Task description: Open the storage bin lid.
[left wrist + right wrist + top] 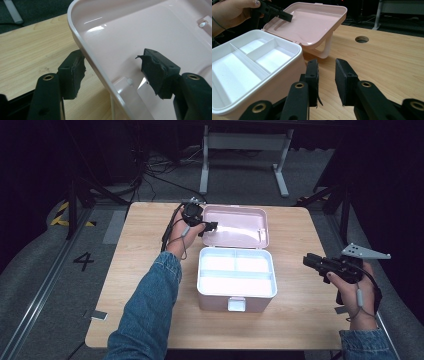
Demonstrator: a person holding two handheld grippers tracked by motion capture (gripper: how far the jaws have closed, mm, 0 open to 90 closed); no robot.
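Pink box sits at centre of the wooden tabletop, open, front latch tab facing the person. White insert tray inside is divided into two small compartments at the back and one long compartment at the front. Lid is swung back behind the box, inner face up, propped above the tabletop on its handle as seen in the right gripper view. Left hand-held gripper is at the lid's left edge: jaws spread wide, straddling the rim, one pad outside over the wood, the other over the lid's inner face; neither pad is clearly pressing the rim. Right hand-held gripper is held off the box's right side, well apart from it, jaws pointing toward the box, parted by a narrow gap with nothing between them. A round hole in the tabletop lies beyond the lid in the right gripper view. Denim sleeves on both forearms.
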